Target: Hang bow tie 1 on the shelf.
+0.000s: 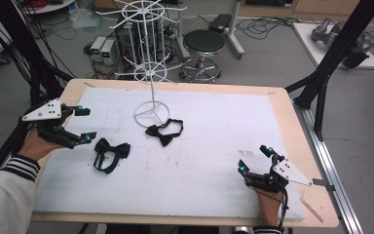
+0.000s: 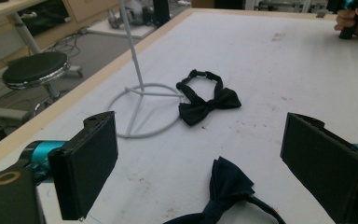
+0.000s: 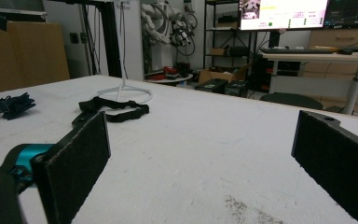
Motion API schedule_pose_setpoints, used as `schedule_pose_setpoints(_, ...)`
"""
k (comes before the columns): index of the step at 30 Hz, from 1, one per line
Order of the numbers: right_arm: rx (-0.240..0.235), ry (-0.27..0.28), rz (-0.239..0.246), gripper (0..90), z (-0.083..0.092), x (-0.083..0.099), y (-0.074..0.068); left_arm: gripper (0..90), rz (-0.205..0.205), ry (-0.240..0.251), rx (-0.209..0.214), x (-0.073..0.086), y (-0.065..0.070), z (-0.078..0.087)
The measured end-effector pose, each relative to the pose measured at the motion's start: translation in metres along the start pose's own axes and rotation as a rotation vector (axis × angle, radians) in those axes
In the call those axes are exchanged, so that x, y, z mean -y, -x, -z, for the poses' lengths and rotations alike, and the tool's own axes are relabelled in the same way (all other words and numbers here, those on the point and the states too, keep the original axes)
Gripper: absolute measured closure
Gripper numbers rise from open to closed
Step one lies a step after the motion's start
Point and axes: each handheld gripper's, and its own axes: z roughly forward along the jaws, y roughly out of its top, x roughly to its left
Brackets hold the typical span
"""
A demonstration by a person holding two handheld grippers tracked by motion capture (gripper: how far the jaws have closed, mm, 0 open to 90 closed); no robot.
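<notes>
I work at a table with a pale wooden rim and a white sheet over its top. Just beyond its far edge stands a round black stool on a chrome base, on a grey floor strewn with cables. Left of the stool sit two small white boxes. Black frame posts rise beside the table's right edge. Farther from the table, a desk carries a lit monitor, with cardboard boxes near it.
</notes>
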Motion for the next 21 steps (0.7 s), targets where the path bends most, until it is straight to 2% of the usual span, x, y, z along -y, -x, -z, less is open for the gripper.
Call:
schedule_pose_setpoints(9,0.000,0.000,0.000,3.6,0.000,0.000,0.000,11.7,-0.043,-0.124,0.057,-0.003,-0.004,-0.009)
schedule_pose_setpoints(15,0.001,-0.002,0.000,3.6,0.000,0.000,0.000,11.8,-0.094,-0.267,0.108,-0.003,-0.006,-0.027)
schedule_pose_setpoints(21,0.002,0.001,0.006,3.6,0.000,0.000,0.000,12.2,-0.141,-0.343,0.150,-0.002,-0.006,-0.039)
